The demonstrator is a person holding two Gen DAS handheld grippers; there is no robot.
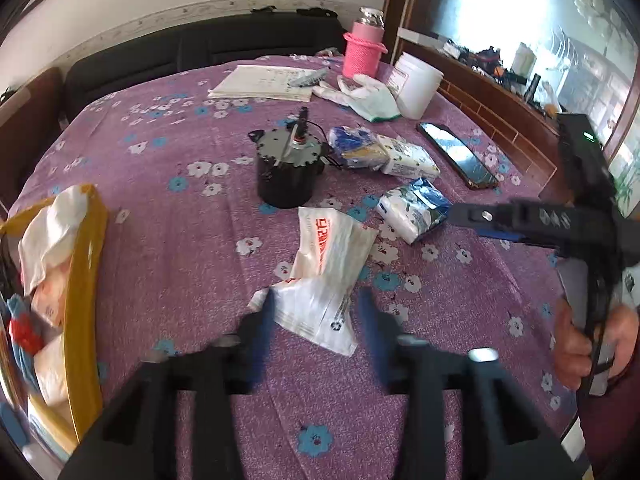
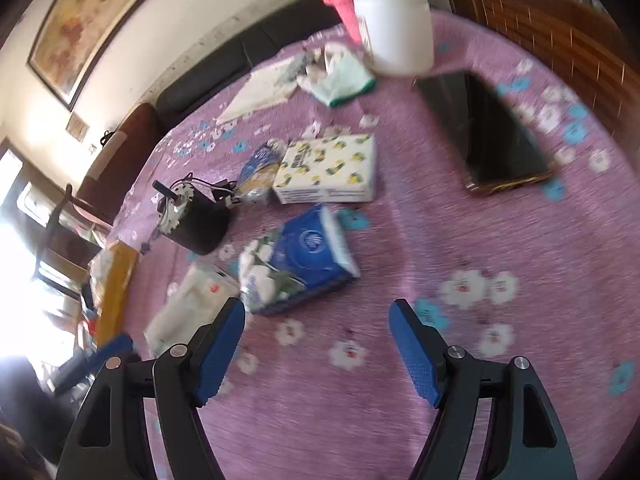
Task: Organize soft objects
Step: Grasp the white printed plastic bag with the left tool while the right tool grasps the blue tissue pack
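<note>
A crumpled white tissue pack with red lettering lies on the purple flowered tablecloth, its near end between the blue pads of the left gripper; the picture is blurred there, so I cannot tell whether the pads press on it or stand just clear. Just beyond it lies a blue-and-white tissue pack, which the right gripper hovers near with its jaws spread and nothing between them. Farther back, a white tissue pack with a lemon print rests beside a blue-and-yellow packet, and a black cylindrical device with a toothed top stands near them. A yellow box holding more soft packs sits at the table's left edge. A dark phone, a white jar and a white glove lie at the far side.
</note>
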